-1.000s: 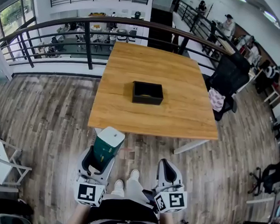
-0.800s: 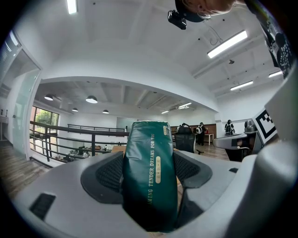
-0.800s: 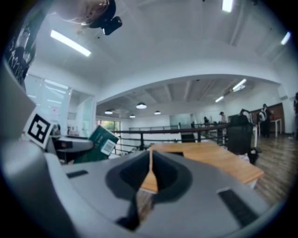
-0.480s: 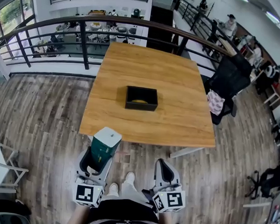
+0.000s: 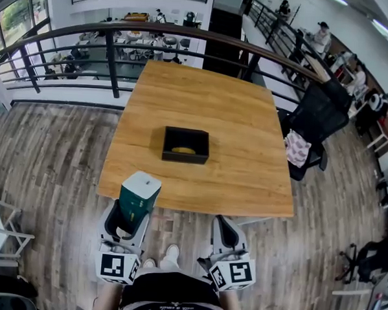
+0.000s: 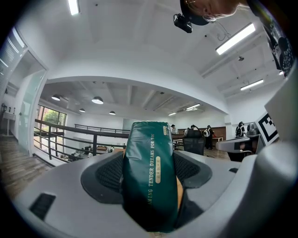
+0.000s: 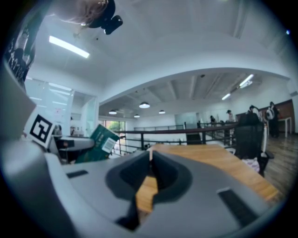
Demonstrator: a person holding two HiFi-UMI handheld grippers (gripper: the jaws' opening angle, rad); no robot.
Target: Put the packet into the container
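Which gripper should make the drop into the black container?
Left. The left gripper is shut on the green packet, and the container sits ahead on the table. The right gripper is shut and empty.

Glossy green packet (image 6: 149,176), matt wooden table (image 5: 247,121).

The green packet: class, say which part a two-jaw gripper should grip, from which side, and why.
Grip the packet at its lower end, across two opposite flat sides, coming from below, as the left gripper does now. It stands upright between the jaws with its top free, so that end can probably go first into the open-topped container.
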